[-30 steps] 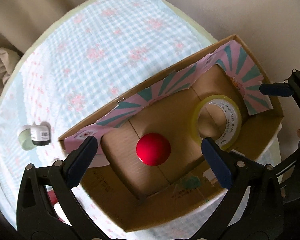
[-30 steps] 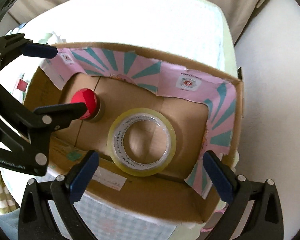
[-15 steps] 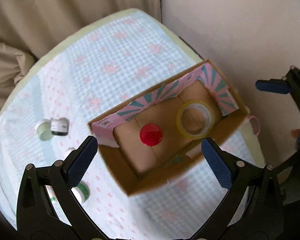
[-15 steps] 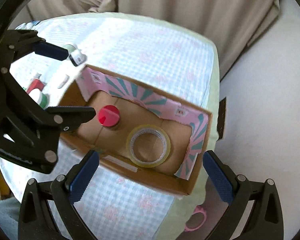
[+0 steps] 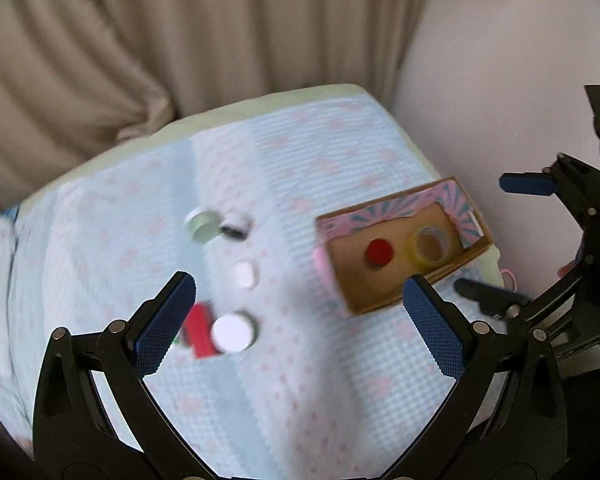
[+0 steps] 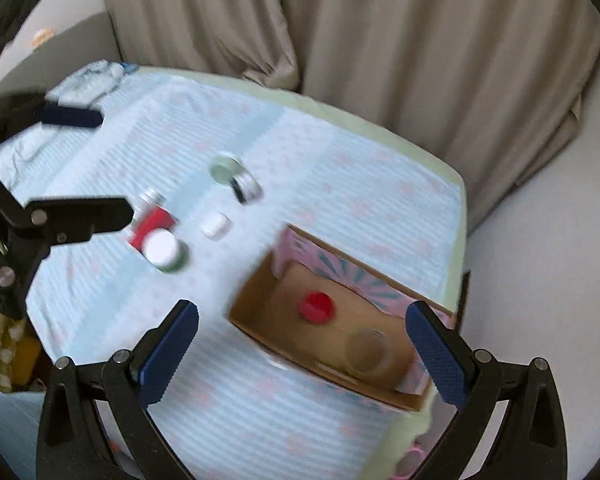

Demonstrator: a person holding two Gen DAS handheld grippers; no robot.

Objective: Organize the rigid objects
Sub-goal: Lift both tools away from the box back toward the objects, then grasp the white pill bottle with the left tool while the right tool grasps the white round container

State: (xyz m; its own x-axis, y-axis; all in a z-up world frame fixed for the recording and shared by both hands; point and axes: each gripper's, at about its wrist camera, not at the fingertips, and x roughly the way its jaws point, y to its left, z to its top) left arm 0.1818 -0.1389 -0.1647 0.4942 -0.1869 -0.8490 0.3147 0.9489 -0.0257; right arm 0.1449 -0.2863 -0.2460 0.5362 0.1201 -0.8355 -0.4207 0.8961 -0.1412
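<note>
Two items in box (image 5: 384,304), long axis L-R.

Soft, even daylight, perhaps filtered through the curtain (image 6: 380,40); both fisheye views are motion-blurred, edges bowed and vignetted.

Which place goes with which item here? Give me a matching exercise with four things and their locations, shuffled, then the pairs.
Things:
1. red cap
2. tape roll
3. small white cap
4. left tool

Places or states:
A. on the cloth, outside the box
B. in the cardboard box, nearer the loose items
C. open, holding nothing
D. in the box, at the end farther from the loose items

Pairs: 1-B, 2-D, 3-A, 4-C
</note>
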